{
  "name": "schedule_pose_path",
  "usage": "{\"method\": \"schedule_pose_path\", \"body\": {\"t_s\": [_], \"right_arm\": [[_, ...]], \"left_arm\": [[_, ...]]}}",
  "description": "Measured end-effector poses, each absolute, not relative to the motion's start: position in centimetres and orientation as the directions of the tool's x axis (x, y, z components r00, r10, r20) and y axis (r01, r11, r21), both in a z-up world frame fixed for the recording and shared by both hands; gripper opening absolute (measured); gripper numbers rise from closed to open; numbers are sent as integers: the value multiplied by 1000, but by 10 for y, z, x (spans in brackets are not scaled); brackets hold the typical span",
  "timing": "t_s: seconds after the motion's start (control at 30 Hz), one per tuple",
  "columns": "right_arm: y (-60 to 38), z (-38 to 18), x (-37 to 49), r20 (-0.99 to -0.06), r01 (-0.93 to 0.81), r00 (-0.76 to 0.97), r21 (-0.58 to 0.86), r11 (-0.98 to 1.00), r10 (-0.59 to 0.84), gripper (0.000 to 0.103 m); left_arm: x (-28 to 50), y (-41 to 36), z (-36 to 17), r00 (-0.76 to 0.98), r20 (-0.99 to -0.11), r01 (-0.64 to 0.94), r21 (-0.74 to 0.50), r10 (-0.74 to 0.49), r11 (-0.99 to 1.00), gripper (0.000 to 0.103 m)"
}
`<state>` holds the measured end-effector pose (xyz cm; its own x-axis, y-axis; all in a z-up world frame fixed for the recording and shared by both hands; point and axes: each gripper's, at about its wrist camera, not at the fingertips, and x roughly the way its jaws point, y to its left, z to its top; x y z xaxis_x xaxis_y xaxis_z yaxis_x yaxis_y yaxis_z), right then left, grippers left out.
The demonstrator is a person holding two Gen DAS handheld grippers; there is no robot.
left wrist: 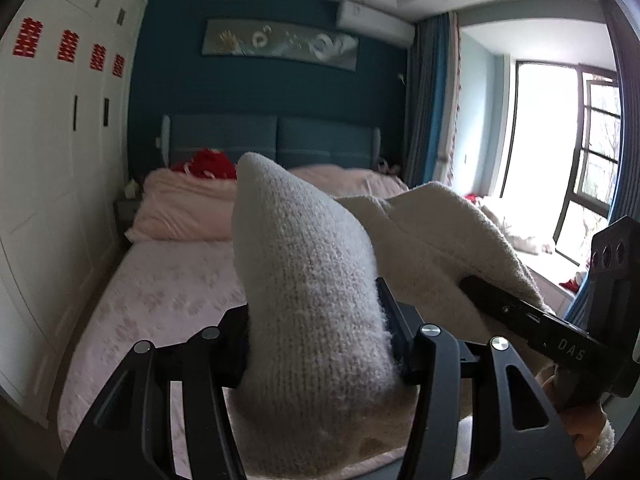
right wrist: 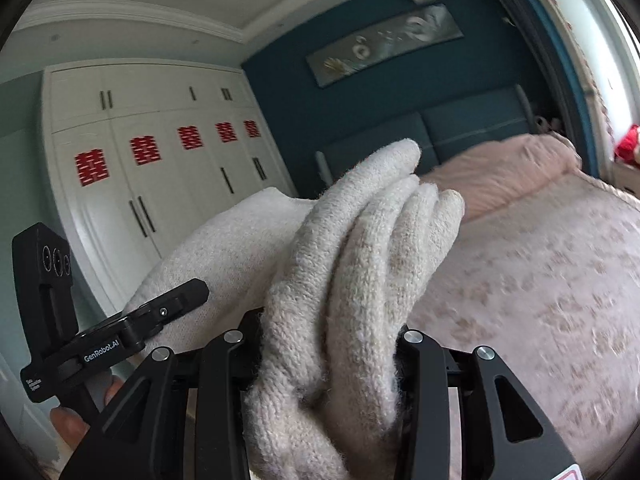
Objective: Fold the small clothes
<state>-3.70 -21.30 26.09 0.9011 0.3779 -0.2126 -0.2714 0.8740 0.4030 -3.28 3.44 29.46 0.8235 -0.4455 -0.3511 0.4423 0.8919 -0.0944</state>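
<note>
Your left gripper [left wrist: 320,344] and right gripper [right wrist: 324,360] each clamp a bunched corner of the cream knit [left wrist: 312,264], held above the pink bed [left wrist: 168,300]; keep both corners level and taut as you lower it flat

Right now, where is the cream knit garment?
The cream knit garment is lifted above the pink bed, bunched in both grippers' jaws, spanning left gripper to right gripper.
</note>
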Motion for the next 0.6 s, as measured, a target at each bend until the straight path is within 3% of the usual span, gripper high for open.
{"method": "schedule_pose_path", "body": {"t_s": [0.27, 0.47, 0.6], "right_arm": [[-175, 267, 13, -210, -330, 877, 391, 859, 433, 38], [-142, 227, 75, -280, -336, 834, 425, 840, 476, 38], [-123, 173, 118, -363, -297, 802, 447, 844, 474, 39]], "left_arm": [[-8, 77, 307, 867, -298, 387, -98, -398, 917, 53], [43, 111, 275, 861, -356, 337, -136, -363, 932, 53], [87, 130, 225, 838, -424, 310, -152, -345, 939, 53]]}}
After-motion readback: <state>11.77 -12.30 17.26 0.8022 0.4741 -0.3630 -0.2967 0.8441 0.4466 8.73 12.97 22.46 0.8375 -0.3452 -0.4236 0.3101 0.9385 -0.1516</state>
